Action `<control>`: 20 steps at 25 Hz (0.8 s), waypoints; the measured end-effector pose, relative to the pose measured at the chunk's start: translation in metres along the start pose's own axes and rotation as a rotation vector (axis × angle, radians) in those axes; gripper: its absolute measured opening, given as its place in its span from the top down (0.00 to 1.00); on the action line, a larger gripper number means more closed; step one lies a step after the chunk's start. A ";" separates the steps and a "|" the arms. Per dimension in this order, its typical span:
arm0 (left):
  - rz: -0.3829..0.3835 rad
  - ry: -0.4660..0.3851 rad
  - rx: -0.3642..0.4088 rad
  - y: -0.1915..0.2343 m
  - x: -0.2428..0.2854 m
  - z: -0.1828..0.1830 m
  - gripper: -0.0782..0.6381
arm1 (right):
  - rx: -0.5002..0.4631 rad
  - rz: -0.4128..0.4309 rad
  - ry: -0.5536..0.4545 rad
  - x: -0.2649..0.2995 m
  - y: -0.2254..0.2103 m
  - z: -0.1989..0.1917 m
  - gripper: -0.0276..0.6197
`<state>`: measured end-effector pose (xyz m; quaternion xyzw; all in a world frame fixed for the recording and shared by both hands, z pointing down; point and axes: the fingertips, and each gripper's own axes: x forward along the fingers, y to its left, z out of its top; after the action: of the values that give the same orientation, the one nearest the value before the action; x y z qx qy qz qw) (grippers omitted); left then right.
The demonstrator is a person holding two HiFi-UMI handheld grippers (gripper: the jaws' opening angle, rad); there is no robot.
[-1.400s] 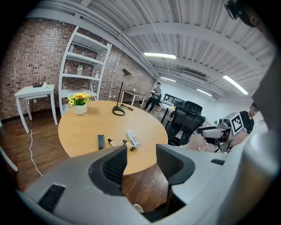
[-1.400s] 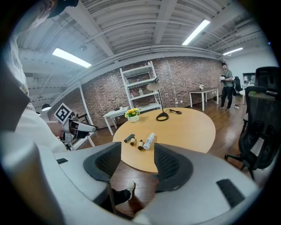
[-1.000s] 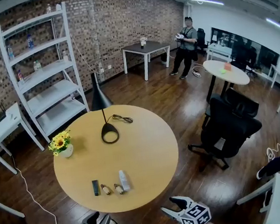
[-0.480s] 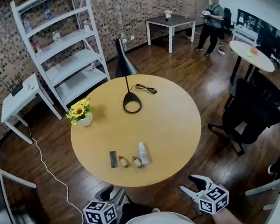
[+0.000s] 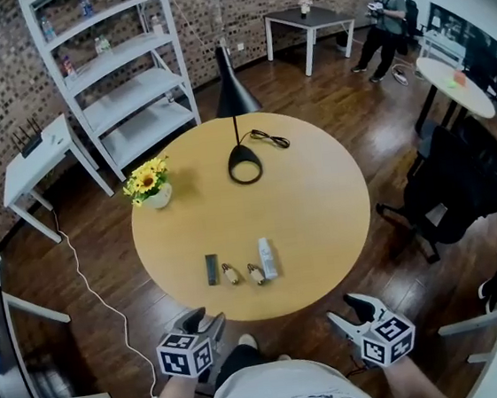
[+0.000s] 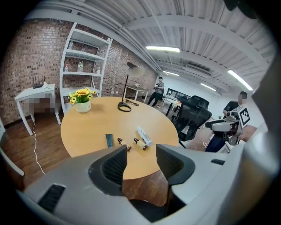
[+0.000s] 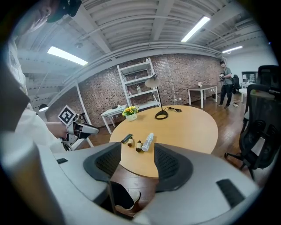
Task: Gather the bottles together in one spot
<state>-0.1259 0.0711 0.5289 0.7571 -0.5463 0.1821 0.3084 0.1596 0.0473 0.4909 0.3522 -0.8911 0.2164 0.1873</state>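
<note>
A white bottle lies on its side near the front of the round wooden table. Two small brown bottles lie just left of it, and a dark flat object lies left of those. My left gripper hangs below the table's front edge, open, with nothing between its fingers. My right gripper is at the front right, off the table, open and empty too. The left gripper view shows the white bottle beyond the left gripper. The right gripper view shows it beyond the right gripper.
A black lamp and a pot of yellow flowers stand at the table's far side. A white shelf holding several bottles, a white side table, a black office chair and a distant person surround it.
The table and its objects sit higher and more central in the head view. Both grippers have come further up from the bottom edge toward the table's front. The bottles lie as before.
</note>
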 end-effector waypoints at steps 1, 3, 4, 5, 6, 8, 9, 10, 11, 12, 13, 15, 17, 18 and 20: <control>0.003 0.011 0.008 0.008 0.006 0.001 0.64 | 0.000 -0.003 -0.002 0.005 0.001 0.003 0.55; 0.007 0.041 0.021 0.025 0.020 0.002 0.64 | 0.003 -0.014 -0.001 0.013 0.003 0.007 0.55; 0.007 0.057 0.024 0.032 0.027 0.001 0.64 | 0.009 -0.022 0.001 0.016 0.003 0.007 0.55; 0.003 0.071 0.025 0.038 0.035 -0.001 0.64 | 0.017 -0.030 0.005 0.019 0.002 0.008 0.55; -0.003 0.082 0.021 0.045 0.043 -0.001 0.64 | 0.024 -0.037 0.009 0.022 0.002 0.008 0.55; -0.009 0.104 0.003 0.059 0.059 0.001 0.64 | 0.031 -0.050 0.017 0.028 0.003 0.013 0.55; -0.008 0.119 -0.008 0.068 0.066 0.003 0.64 | 0.033 -0.057 0.019 0.031 0.005 0.018 0.55; -0.003 0.135 -0.014 0.076 0.073 0.005 0.64 | 0.034 -0.064 0.021 0.034 0.007 0.024 0.55; 0.003 0.152 -0.016 0.084 0.080 0.006 0.64 | 0.036 -0.070 0.021 0.037 0.008 0.029 0.55; 0.008 0.172 -0.017 0.092 0.087 0.006 0.64 | 0.039 -0.076 0.020 0.040 0.009 0.033 0.55; 0.009 0.191 -0.018 0.099 0.094 0.006 0.64 | 0.042 -0.080 0.021 0.044 0.010 0.036 0.55; 0.004 0.225 -0.016 0.110 0.108 0.004 0.64 | 0.048 -0.089 0.027 0.052 0.012 0.038 0.55; 0.002 0.254 -0.008 0.121 0.123 0.003 0.64 | 0.059 -0.099 0.035 0.061 0.014 0.037 0.55; 0.001 0.269 -0.006 0.125 0.130 0.002 0.64 | 0.064 -0.104 0.040 0.064 0.016 0.036 0.55; 0.000 0.301 -0.001 0.134 0.144 -0.002 0.64 | 0.075 -0.111 0.050 0.069 0.022 0.036 0.55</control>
<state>-0.2028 -0.0590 0.6550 0.7210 -0.4940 0.2932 0.3874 0.0901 0.0057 0.4891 0.4023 -0.8566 0.2475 0.2079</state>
